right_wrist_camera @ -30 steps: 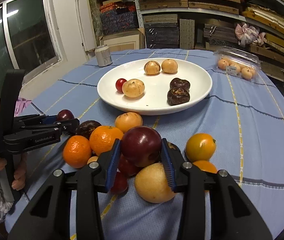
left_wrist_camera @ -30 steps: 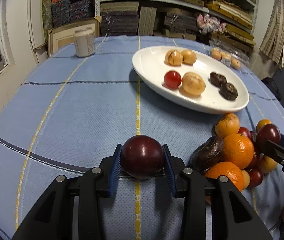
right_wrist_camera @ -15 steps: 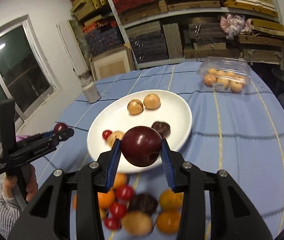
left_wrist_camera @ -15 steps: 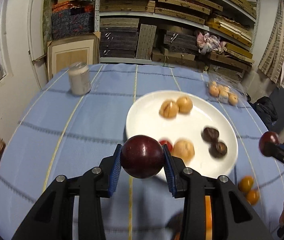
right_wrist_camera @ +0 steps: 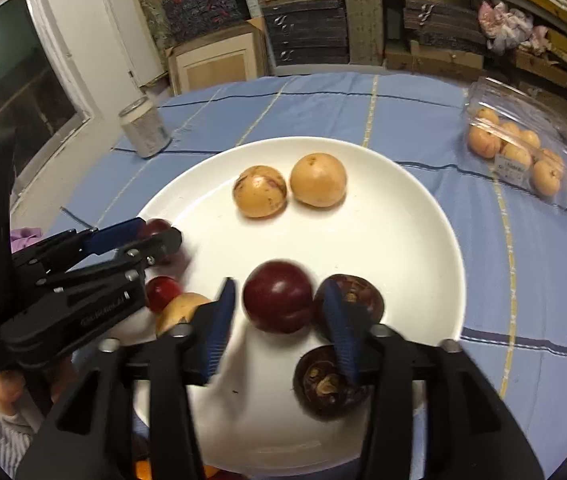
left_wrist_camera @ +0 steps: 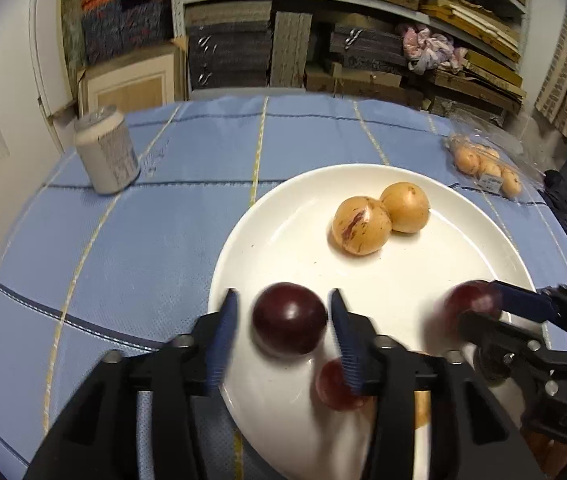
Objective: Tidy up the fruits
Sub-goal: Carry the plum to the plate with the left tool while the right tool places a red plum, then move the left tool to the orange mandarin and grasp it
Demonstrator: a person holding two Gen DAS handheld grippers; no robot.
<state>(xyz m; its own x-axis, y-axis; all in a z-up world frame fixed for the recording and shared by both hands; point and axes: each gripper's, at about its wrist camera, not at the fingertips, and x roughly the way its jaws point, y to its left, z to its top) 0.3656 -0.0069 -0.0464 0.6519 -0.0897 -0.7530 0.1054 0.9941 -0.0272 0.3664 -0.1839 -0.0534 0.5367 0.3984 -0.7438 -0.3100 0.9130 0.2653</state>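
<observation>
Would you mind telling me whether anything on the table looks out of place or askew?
Nothing looks spilled or damaged. The can stands upright beside the plate, the clear box of small orange fruit sits apart, and the fruit lies on the plate.

Landmark = plate (right_wrist_camera: 423, 208), sitting on the tablecloth (right_wrist_camera: 523, 272) approx mid-table. On plate, far side: two round fruits (right_wrist_camera: 289, 190) touching, side by side. Near side, centre: a plum (right_wrist_camera: 277, 297) btwn the right gripper (right_wrist_camera: 279, 320) jaws, a gap each side. Just right of that plum: two dark fruits (right_wrist_camera: 347, 304), one behind the other, both on plate. Near-left part of plate: left gripper (right_wrist_camera: 155, 236) w/ a second plum (left_wrist_camera: 289, 318) btwn its jaws, not touching; a small fruit (right_wrist_camera: 162, 292) and a pale fruit (right_wrist_camera: 181, 312) just in front of it. Off plate: can (right_wrist_camera: 144, 128) at far left, clear box of fruit (right_wrist_camera: 523, 148) at far right. Shelves (right_wrist_camera: 363, 20) behind the table.
</observation>
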